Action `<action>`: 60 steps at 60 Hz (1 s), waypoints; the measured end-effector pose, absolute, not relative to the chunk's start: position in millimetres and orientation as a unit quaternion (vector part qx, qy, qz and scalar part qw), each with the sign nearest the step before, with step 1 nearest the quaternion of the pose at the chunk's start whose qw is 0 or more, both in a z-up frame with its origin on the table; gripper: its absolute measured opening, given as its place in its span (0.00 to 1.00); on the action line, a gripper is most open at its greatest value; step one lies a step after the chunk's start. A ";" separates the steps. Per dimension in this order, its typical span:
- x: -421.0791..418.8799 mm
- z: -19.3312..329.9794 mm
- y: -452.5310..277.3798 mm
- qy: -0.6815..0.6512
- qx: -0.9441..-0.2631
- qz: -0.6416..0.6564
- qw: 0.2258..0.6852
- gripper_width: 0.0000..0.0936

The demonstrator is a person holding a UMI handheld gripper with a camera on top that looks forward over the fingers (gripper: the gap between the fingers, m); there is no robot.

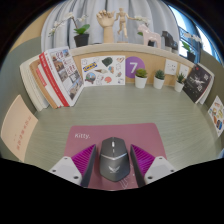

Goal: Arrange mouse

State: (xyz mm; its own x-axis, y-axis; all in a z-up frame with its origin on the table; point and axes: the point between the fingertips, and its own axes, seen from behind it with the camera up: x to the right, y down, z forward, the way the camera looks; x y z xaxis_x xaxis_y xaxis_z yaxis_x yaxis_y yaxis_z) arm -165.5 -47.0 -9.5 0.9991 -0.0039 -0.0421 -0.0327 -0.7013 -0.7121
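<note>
A grey computer mouse [112, 162] lies on a pink mouse mat [84, 136] printed with the word "Kitty", on a pale green desk [120, 105]. My gripper [114, 147] is open around it. The mouse stands between the two magenta pads, the left finger [87, 161] and the right finger [141, 161] close along its sides. A thin strip of the mat shows between the mouse and the right pad. The mouse points away from me and rests on the mat.
Books [55, 75] lean at the back left. Cards, a purple "7" card [133, 68] and small potted plants [141, 76] line the back of the desk. Wooden figures [122, 20] stand on a shelf above. A light wooden board [18, 126] is at the left.
</note>
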 end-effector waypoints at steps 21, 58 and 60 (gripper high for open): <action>-175.8 125.2 -80.5 -0.011 -0.902 0.001 0.432 0.85; -220.6 279.1 -205.8 -0.017 -0.872 -0.011 0.490 0.85; -223.0 280.1 -209.1 -0.016 -0.872 -0.010 0.490 0.85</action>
